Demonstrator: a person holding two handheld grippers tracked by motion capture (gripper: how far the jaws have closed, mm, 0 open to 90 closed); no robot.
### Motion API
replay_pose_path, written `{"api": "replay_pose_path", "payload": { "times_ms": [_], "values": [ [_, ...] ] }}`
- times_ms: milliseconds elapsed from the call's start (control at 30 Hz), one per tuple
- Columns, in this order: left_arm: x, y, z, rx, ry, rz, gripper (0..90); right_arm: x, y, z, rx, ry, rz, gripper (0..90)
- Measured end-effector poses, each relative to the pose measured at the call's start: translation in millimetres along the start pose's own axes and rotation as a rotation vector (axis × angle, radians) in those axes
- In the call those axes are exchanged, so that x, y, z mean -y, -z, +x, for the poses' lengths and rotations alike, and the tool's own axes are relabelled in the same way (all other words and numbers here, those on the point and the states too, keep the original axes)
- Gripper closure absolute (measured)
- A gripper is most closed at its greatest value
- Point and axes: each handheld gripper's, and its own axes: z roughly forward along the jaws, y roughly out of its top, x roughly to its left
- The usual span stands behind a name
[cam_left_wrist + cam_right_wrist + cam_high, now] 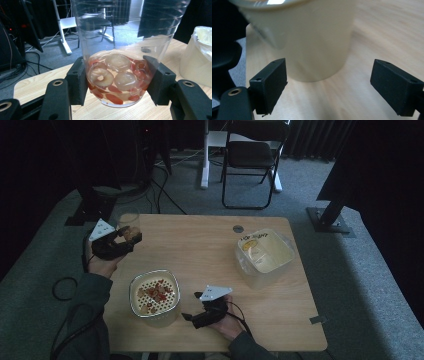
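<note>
The table (pixel 210 240) carries a lined bin (pixel 264 256) at the right and a strainer pot (pixel 154 296) near the front. At the left edge, the left gripper (pixel 117 82) pinches a clear cup (pixel 120 50) of fruit slices (pixel 117 75), sharp only up close. The right gripper (pixel 328 85), spread wide, sits just beside the pot, blurred, its rim cut off.
</note>
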Motion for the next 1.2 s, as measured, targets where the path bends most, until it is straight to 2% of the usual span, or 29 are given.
{"api": "replay_pose_path", "payload": {
  "times_ms": [100, 233, 267, 300, 333, 433, 567, 700, 800, 933, 1000, 1033, 1067, 1100, 1133, 1200],
  "values": [
    [-0.3, -0.5, -0.2, 0.0, 0.0, 0.0, 42.2, 0.7, -9.2, 10.3, -0.017, 0.005, 0.005, 11.5],
    [0.5, 1.6, 1.1, -0.004, 0.007, -0.008, 42.2, 0.2, -26.2, 25.5, 0.001, 0.031, 0.018, 10.7],
    [0.5, 1.6, 1.1, -0.004, 0.007, -0.008, 42.2, 0.2, -26.2, 25.5, 0.001, 0.031, 0.018, 10.7],
    [0.5, 1.6, 1.1, -0.004, 0.007, -0.008, 42.2, -0.3, -30.7, 28.7, 0.027, 0.04, 0.024, 10.7],
    [2.7, 3.8, 3.0, -0.008, 0.006, -0.002, 42.2, -2.3, -38.2, 32.1, 0.074, 0.049, 0.018, 10.7],
    [4.2, 6.2, 5.7, -0.013, 0.011, 0.0, 42.2, -6.8, -45.4, 28.8, 0.091, 0.047, 0.014, 9.8],
    [5.7, 8.7, 8.2, -0.019, 0.021, -0.003, 42.2, -13.9, -50.6, 20.7, 0.149, 0.05, 0.01, 9.8],
    [6.8, 9.7, 8.9, -0.022, 0.017, 0.001, 42.2, -27.7, -55.5, -0.9, 0.196, -0.012, -0.008, 10.4],
    [7.6, 10.3, 10.1, -0.027, 0.017, 0.009, 42.1, -35.1, -60.0, -11.0, 0.212, -0.042, -0.012, 12.2],
    [7.3, 12.0, 11.6, -0.032, 0.018, 0.007, 42.1, -37.8, -66.2, -0.3, 0.168, -0.022, -0.016, 10.5],
    [7.4, 12.3, 11.7, -0.032, 0.02, 0.005, 42.2, -39.1, -70.2, 7.6, 0.171, -0.016, -0.018, 10.0],
    [7.6, 12.9, 11.7, -0.033, 0.02, 0.004, 42.1, -40.6, -73.0, 11.2, 0.187, -0.021, -0.02, 9.4],
    [7.8, 13.5, 11.6, -0.034, 0.02, 0.003, 42.1, -40.6, -73.0, 11.2, 0.187, -0.021, -0.02, 9.4],
    [8.4, 14.6, 11.5, -0.035, 0.02, 0.003, 42.1, -43.8, -78.4, 12.6, 0.216, -0.052, -0.021, 8.8],
    [8.4, 14.6, 11.5, -0.035, 0.02, 0.003, 42.2, -44.3, -80.0, 11.5, 0.206, -0.06, -0.027, 8.8],
    [9.0, 16.5, 12.4, -0.037, 0.02, 0.005, 42.2, -45.7, -82.7, 11.2, 0.217, -0.051, -0.033, 8.9]
  ]
}}
